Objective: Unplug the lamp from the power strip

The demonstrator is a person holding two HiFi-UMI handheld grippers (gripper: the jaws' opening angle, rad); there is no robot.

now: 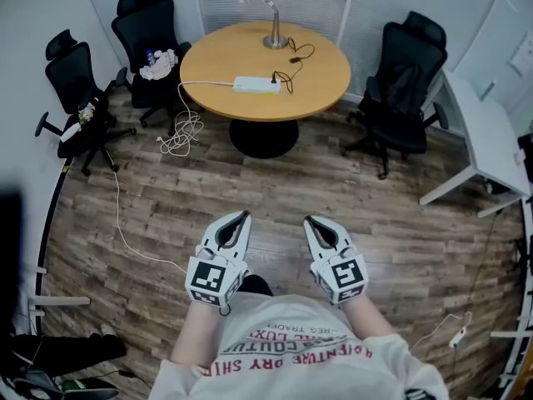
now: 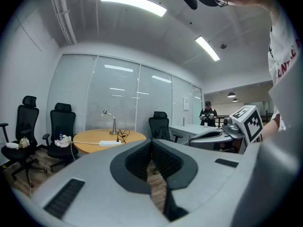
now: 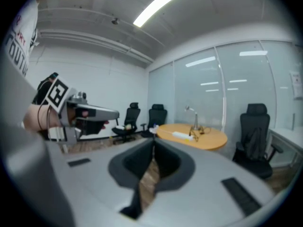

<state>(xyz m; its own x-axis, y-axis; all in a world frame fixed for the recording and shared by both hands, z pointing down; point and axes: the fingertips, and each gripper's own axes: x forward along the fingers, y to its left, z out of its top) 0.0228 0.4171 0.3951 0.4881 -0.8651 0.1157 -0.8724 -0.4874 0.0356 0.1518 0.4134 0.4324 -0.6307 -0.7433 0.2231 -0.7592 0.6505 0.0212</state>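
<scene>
Closed and empty, the grey left gripper point(image 1: 241, 217) and grey right gripper point(image 1: 311, 221) hover well short of the round wooden table point(image 1: 321, 77). On the table, a white power strip point(image 1: 254, 84) lies crosswise. A silver gooseneck lamp point(image 1: 275, 40) behind it bends left.

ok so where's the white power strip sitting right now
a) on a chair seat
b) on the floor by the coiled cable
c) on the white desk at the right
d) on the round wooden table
D: in the head view the power strip lies on the round table, near its front edge, with the lamp standing behind it.
</scene>
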